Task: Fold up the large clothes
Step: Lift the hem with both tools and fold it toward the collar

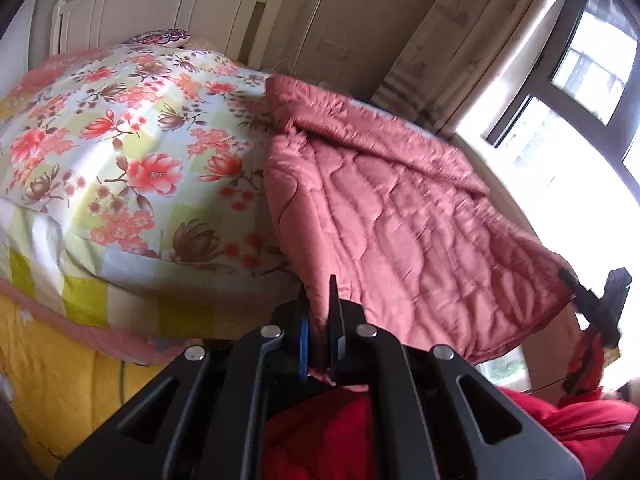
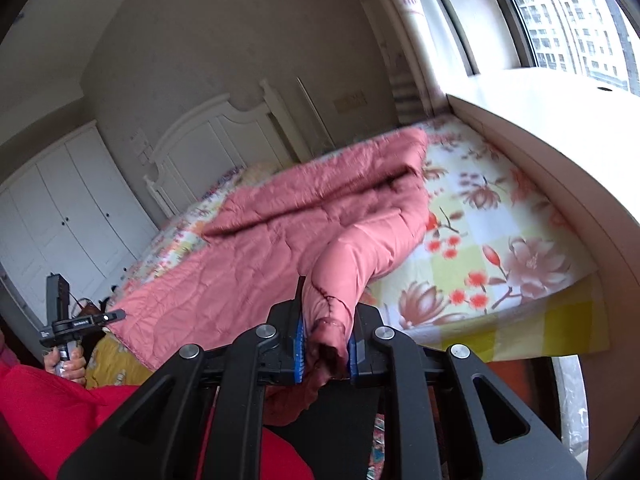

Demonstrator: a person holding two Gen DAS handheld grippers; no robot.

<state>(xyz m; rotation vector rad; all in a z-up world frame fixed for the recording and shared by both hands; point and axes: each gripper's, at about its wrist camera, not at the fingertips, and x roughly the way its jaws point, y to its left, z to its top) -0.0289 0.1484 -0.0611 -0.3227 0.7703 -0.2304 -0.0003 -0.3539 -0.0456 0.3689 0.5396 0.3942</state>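
Note:
A large pink quilted garment (image 1: pixel 400 216) lies spread over the foot of the bed, its near edge lifted off the mattress. My left gripper (image 1: pixel 319 308) is shut on one near corner of it. My right gripper (image 2: pixel 324 320) is shut on the other near corner, a bunched cuff-like end (image 2: pixel 328 332). The garment (image 2: pixel 280 248) stretches between both grippers and back onto the bed. The right gripper shows at the far right of the left wrist view (image 1: pixel 600 304); the left gripper shows at the far left of the right wrist view (image 2: pixel 80 322).
The bed carries a floral sheet (image 1: pixel 120 152) and a yellow checked cover (image 2: pixel 560 320). A white headboard (image 2: pixel 208 148) and wardrobe (image 2: pixel 60 220) stand beyond. A white window ledge (image 2: pixel 540 140) runs along the bed's right side. The person's red clothing (image 1: pixel 320 440) fills the near foreground.

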